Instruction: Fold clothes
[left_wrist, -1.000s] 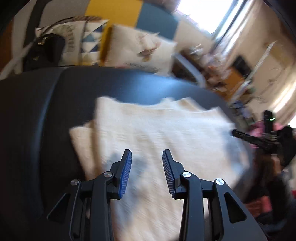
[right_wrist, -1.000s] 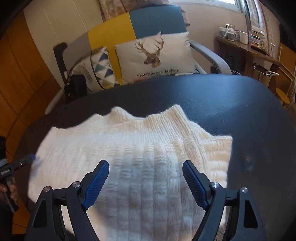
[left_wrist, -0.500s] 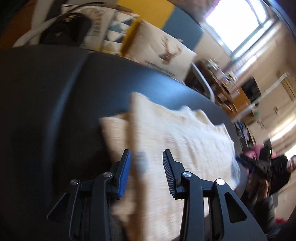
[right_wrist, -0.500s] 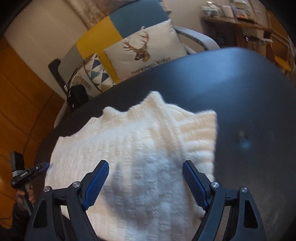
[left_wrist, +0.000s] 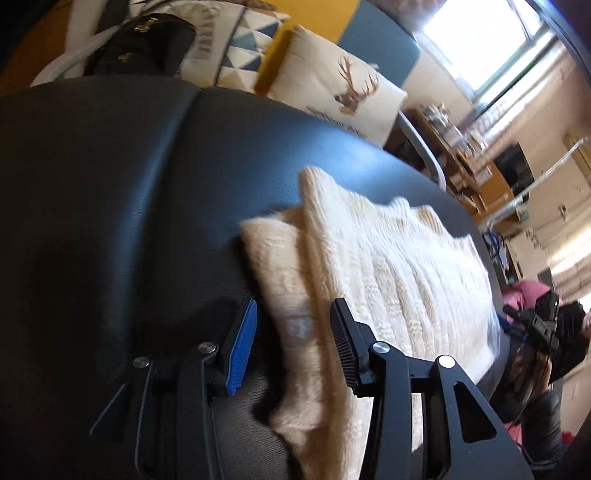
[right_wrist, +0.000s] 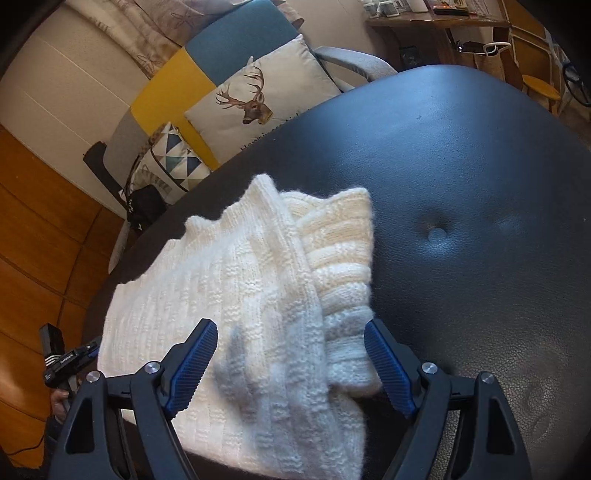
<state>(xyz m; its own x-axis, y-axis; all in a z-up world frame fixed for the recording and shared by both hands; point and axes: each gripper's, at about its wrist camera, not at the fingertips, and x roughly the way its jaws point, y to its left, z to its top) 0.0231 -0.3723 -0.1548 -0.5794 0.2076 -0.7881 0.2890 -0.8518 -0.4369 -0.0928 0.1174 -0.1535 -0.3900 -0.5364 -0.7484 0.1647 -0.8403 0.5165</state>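
A cream knitted sweater (left_wrist: 388, 280) (right_wrist: 236, 295) lies partly folded on a black leather surface (left_wrist: 110, 206) (right_wrist: 461, 192). My left gripper (left_wrist: 293, 334) hovers over the sweater's left folded edge, where a sleeve layer sticks out. Its jaws are opening, the cloth lies below and between them, and the pads do not press it. My right gripper (right_wrist: 291, 356) stands wide open above the sweater's right side, over the ribbed folded part. The other gripper (right_wrist: 70, 360) shows at the left edge of the right wrist view.
Behind the black surface stands a chair with a deer cushion (right_wrist: 266, 96) (left_wrist: 343, 92), a triangle-patterned cushion (right_wrist: 173, 155) and a black bag (left_wrist: 144, 44). A wooden shelf (right_wrist: 436, 26) with small items is at the far right. A dimple (right_wrist: 436, 232) marks the leather.
Both grippers have shifted outward to the sweater's side edges and rolled, the left one to the left edge, the right one to the right edge. The left jaws have widened slightly.
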